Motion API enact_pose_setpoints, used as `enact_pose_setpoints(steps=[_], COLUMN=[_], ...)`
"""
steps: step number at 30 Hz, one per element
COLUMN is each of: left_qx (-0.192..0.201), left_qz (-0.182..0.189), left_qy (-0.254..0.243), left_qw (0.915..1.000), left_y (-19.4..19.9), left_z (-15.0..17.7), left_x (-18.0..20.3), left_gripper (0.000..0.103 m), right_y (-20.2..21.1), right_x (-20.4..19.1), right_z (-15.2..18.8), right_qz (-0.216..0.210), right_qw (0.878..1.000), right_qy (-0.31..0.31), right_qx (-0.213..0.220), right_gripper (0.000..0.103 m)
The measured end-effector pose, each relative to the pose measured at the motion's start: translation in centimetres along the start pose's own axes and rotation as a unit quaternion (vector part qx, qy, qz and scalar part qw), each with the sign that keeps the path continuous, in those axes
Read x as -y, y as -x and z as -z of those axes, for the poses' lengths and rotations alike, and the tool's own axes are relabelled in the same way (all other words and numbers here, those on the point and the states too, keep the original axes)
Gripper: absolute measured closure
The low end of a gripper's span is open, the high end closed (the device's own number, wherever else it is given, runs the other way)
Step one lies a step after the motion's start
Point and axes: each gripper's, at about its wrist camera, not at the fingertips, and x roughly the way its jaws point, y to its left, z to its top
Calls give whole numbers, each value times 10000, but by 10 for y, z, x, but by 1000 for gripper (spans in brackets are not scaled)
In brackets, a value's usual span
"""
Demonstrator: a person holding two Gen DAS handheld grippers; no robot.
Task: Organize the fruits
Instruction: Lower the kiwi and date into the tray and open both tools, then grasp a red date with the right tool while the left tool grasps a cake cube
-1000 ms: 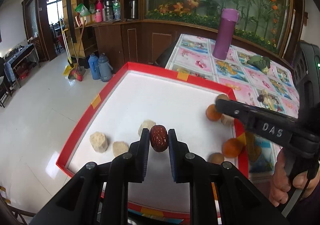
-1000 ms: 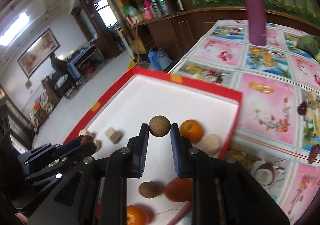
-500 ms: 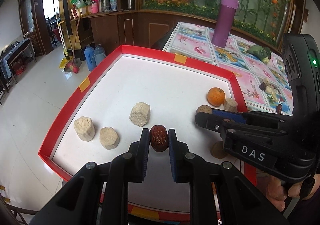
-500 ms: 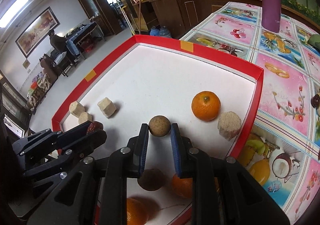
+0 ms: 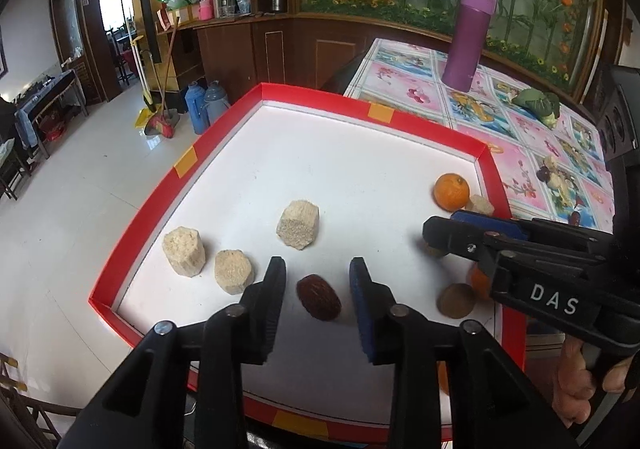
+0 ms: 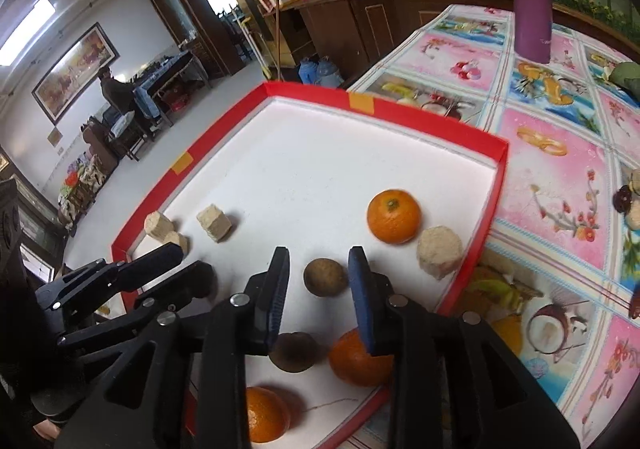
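Both fruits just set down in the red tray (image 5: 132,217)

Left gripper (image 5: 318,289) now spread around the date (image 5: 319,297), right gripper (image 6: 319,281) spread around the longan (image 6: 325,276), seemingly released; next pick awaits

A red-rimmed white tray (image 5: 140,209) sits on a flower-patterned tablecloth (image 6: 560,153). A purple bottle (image 5: 468,37) stands on the cloth at the tray's one o'clock.

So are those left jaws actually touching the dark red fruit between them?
Apart. In the left wrist view the left gripper is open, and white tray floor shows on both sides of the red date, between it and each jaw.
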Motion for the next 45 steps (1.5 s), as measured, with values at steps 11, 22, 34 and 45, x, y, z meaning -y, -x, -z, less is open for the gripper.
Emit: enact_pose_setpoints(steps=[11,22,34,45], left_qx=[115,367,437,300], left_qz=[23,188,351,397], left_qy=[-376,-1070,-1480,-1658], left_qw=[9992,9934,9874,9849], left_y=[13,24,11,-14], left_z=[-11,-29,-43,-60], left_x=[35,94,154,185], left_gripper=[58,58,57,57], right_y=[55,120,110,94], right_x=[69,162,195,184], right_z=[-11,17,38,35], right_qz=[188,1199,1264,1690], right_qw=[9958,9851,9779,9771], right_qy=[-691,-1098,-1664,-1291], right_qx=[568,568,53,22], right_gripper=[68,68,68,75])
